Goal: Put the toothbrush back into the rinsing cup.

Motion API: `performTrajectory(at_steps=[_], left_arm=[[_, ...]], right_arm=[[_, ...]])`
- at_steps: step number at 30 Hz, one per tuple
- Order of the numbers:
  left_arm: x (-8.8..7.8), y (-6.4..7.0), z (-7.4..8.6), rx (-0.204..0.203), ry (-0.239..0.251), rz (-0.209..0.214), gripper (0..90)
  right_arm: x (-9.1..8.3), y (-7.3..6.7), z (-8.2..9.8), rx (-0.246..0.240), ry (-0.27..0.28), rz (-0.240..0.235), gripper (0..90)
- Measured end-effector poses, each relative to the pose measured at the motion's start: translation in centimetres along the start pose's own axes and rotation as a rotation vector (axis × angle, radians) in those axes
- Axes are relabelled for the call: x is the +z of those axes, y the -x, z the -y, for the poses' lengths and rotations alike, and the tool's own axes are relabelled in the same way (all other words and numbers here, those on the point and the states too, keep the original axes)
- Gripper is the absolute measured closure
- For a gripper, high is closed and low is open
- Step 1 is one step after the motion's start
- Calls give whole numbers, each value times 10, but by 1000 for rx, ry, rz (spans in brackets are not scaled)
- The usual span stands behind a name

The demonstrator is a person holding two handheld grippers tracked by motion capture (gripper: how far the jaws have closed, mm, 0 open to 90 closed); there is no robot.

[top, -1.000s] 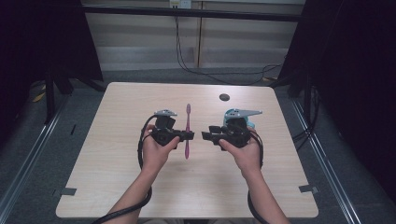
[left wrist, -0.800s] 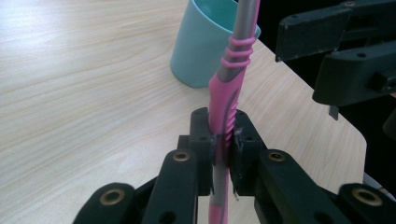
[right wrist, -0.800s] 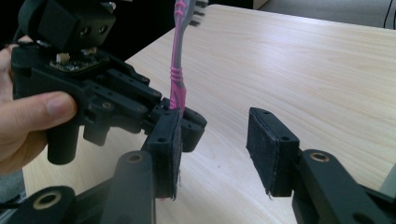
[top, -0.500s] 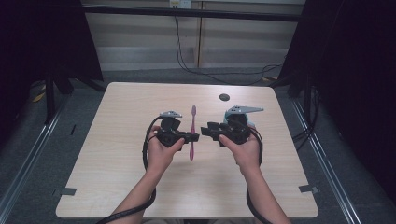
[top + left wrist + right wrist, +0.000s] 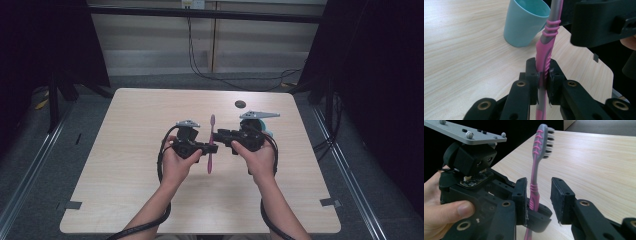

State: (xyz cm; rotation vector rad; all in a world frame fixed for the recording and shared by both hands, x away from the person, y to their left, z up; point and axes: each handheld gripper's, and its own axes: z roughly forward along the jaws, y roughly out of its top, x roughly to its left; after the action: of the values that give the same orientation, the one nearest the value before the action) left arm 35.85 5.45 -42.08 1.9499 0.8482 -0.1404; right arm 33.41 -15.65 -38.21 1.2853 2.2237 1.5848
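Toothbrush handoff moment, looked like, so going big to small. Light wooden tabletop (image 5: 125, 165) carried everything, with the person's two hands meeting over its middle.

Left claw (image 5: 543, 75) was clamped shut on the lower handle of the pink and grey plastic toothbrush (image 5: 211, 143), pads pressed against both sides of the grip, so that hand owned it completely. In the high view the left claw (image 5: 202, 148) sat right at the brush from its left.

Right claw (image 5: 539, 202) was spread wide, with the toothbrush (image 5: 535, 180) standing between its pads, close against the left-hand pad and apart from the other. So nothing gripped on that side yet. In the high view it came in from the opposite side (image 5: 220, 136), facing the left one nose to nose.

The key bit: the brush's long axis ran away from the person in the high view, crosswise to both claws, bristle head at the far end. The right claw's gap straddled the neck just above the ribbed part, a bit higher up than the left's grip, so my guess is it only needed to close.

Light teal ceramic cup (image 5: 525, 22) stood upright on the tabletop beyond the brush, near the right hand. Small dark round thing (image 5: 240, 104) lay further back, too tiny to identify.
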Motion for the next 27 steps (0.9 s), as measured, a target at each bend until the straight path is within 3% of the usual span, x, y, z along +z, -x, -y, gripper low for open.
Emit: performTrajectory(at_steps=[19,27], left_arm=[[6,7,-1,2,8,26,821],[6,7,0,7,4,38,821]], right_arm=[[10,-2,3,4,11,2,787],[9,-3,3,-23,5,10,832]])
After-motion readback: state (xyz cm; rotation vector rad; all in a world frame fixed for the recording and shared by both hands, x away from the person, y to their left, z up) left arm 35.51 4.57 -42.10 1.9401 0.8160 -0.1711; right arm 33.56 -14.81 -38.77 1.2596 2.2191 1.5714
